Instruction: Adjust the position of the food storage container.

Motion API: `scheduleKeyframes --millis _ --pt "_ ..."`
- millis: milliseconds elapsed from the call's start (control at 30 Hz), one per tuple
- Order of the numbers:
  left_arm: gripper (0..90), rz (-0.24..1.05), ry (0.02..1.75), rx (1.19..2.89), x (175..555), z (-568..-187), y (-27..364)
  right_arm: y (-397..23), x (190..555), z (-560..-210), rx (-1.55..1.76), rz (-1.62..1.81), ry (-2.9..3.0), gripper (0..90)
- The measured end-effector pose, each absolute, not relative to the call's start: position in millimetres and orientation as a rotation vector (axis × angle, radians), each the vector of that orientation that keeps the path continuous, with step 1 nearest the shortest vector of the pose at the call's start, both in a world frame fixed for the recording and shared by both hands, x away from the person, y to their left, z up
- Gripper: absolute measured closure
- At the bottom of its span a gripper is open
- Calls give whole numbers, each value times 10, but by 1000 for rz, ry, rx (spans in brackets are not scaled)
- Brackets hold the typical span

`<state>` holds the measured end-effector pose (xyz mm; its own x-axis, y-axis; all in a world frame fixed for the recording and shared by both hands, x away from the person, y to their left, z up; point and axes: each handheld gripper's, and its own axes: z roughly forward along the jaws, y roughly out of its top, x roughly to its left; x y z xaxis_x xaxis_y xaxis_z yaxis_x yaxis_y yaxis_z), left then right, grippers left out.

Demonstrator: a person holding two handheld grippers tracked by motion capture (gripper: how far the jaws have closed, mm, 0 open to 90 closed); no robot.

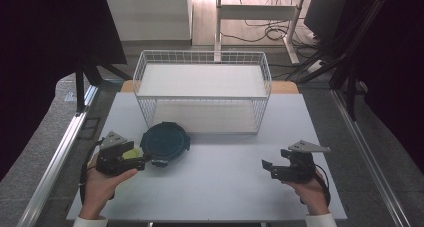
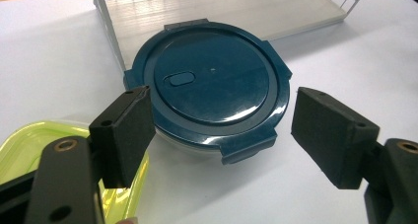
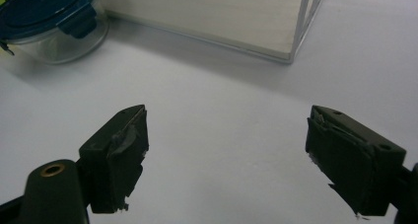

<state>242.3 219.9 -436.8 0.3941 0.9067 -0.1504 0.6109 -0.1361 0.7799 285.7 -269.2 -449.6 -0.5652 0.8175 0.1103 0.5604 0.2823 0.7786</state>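
Your left gripper (image 1: 150, 161) is wide open and holds nothing; its jaws sit either side of the near edge of the round container (image 1: 165, 141), not touching it. The container has a dark blue clip lid (image 2: 217, 83) and a clear body, and sits on the table (image 1: 220, 187) just in front of the wire rack (image 1: 202, 89), at the rack's left front corner. A yellow-green lid (image 2: 29, 150) lies under your left gripper, just beside the container. Your right gripper (image 1: 267, 168) is also wide open and empty, over bare table at the right, well apart from the container. In the right gripper view the container (image 3: 52, 24) sits at top left, and the rack's bottom shelf (image 3: 207, 12) is ahead.
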Motion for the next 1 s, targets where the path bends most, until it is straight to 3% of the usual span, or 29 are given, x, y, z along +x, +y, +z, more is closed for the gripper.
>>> scheduleKeyframes --millis 533,1000 --pt "240 435 1315 1846 2393 -4413 2192 -2664 2864 -4506 1254 1149 2243 181" --pt "244 406 1297 1858 2514 -4200 2167 -2631 2903 -4483 1233 1137 2259 191"
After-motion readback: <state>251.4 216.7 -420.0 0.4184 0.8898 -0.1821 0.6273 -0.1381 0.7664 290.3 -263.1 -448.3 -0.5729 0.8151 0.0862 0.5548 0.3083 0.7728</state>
